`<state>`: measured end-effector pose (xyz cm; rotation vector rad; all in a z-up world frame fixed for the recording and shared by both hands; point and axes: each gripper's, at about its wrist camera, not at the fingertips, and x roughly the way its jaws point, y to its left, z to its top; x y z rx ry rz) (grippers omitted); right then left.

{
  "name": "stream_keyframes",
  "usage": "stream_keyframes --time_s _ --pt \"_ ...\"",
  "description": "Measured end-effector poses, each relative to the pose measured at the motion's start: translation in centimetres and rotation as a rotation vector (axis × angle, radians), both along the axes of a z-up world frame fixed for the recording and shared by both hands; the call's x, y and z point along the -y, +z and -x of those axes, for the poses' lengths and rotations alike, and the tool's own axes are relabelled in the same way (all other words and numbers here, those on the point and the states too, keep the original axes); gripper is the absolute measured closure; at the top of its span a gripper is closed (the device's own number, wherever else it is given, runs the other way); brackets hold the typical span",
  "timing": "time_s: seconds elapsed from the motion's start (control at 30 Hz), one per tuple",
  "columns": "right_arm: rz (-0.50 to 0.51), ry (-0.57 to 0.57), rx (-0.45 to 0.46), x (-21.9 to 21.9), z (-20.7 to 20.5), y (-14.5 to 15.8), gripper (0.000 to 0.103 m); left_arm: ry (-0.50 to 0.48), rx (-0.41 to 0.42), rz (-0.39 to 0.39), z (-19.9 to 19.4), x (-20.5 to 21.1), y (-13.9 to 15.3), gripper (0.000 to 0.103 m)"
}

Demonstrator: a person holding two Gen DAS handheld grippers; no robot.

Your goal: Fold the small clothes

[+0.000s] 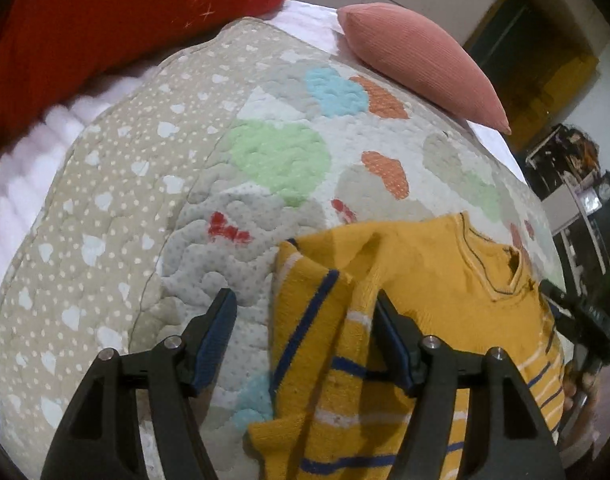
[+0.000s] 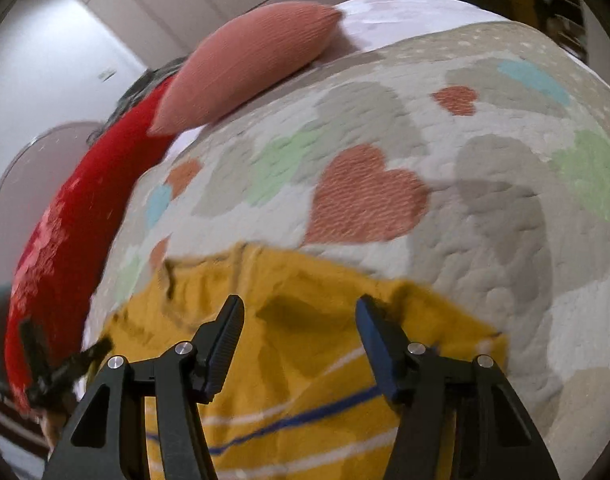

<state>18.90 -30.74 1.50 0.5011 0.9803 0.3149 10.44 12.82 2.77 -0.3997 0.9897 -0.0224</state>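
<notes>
- Now, nearest the lens, the left gripper (image 1: 305, 320) stands wide, its blue ribbed pads bare; one finger hangs over the quilt, the other over the folded sleeve, pinching nothing.
- Over on the right, the right gripper (image 2: 299, 320) also gapes, holding nothing, poised above the shoulder area of the yellow sweater (image 1: 425, 280).
- That sweater lies flat on the quilt (image 1: 145, 200), just beneath and ahead of both tools: chunky mustard knit, with navy and white stripes toward the hem and a ribbed neckline at the far edge.
- Key relation: its body runs away from the tools, hem near, collar far. The left sleeve (image 1: 317, 304) is already doubled inward, lying to the right of the left tool's centre; the right tool looks nearer the unfolded side, though blur there makes that a guess.
- Beneath, the quilt is puffy and stitched, with pastel hearts.
- Farther off, a ribbed pink cushion (image 1: 425, 64) sits, and a red cushion (image 1: 105, 28) beyond.
</notes>
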Motion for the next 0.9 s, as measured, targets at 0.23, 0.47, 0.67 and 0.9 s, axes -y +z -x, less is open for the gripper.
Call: stream_keyframes --time_s 0.23,0.47,0.67,0.9 --pt "0.077 -0.079 0.073 3.9 4.0 4.1 0.034 0.052 0.04 0.029 2.7 -0.9 3.4 0.036" --pt "0.047 -0.029 0.116 7.3 13.0 5.8 0.031 0.047 0.117 -0.006 9.7 -0.1 7.0 0.028" --pt "-0.02 0.037 0.047 5.9 18.2 1.5 0.031 0.043 0.103 0.044 15.3 1.9 5.6 0.028" --pt "0.119 -0.127 -0.005 6.1 19.4 -0.2 0.06 0.036 0.127 0.002 21.1 4.2 5.3 0.028"
